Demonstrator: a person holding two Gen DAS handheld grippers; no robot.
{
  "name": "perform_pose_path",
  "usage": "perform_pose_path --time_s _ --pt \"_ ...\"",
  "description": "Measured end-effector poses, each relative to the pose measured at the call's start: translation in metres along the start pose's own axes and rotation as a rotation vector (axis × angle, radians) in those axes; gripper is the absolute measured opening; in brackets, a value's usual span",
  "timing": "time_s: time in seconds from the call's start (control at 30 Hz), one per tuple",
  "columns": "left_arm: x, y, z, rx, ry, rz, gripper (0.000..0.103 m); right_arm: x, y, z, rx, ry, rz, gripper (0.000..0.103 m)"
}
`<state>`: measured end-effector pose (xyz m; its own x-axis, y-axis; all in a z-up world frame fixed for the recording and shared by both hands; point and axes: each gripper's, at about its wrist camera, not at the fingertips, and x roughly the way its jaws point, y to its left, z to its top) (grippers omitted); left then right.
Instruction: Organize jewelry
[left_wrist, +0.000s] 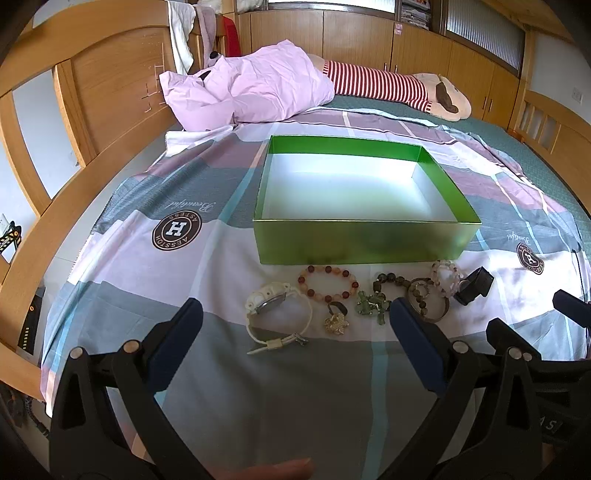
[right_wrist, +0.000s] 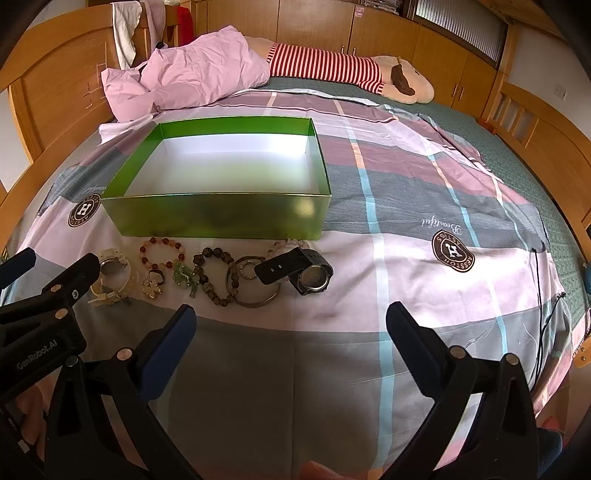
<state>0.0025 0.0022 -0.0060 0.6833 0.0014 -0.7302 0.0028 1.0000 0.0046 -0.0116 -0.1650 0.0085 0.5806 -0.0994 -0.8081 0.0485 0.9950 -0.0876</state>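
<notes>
Each gripper, left gripper (left_wrist: 295, 314) and right gripper (right_wrist: 291, 317), consists of black plastic arms fastened with round silver rivets, tipped with dark blue pads (right_wrist: 168, 347), the left unit bearing white "GenRobot.AI" lettering, with bare skin visible beneath.

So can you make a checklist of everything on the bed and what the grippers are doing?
Surface: checked bedsheet on a bed.
Job's things: green box, nothing inside; in a row in front of it, white watch, red bead bracelet, flower ring, green charm, dark bead bracelet, metal bangle, pink bracelet, black watch.
Clutter: pink quilt, striped plush toy.
Grippers: left gripper open, holding nothing; right gripper open, holding nothing.
Cables: thin black cord at the sheet's right edge.
Surroundings: wooden headboard, wooden cupboards.
</notes>
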Motion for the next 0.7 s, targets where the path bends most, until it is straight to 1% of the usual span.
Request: perform_pose_path --time_s 0.7 --pt "0.0064 -0.0020 -0.0044 0.013 0.012 0.007 0.100 0.0028 0.0024 -0.0019 -0.002 0.004 0.003 0.100"
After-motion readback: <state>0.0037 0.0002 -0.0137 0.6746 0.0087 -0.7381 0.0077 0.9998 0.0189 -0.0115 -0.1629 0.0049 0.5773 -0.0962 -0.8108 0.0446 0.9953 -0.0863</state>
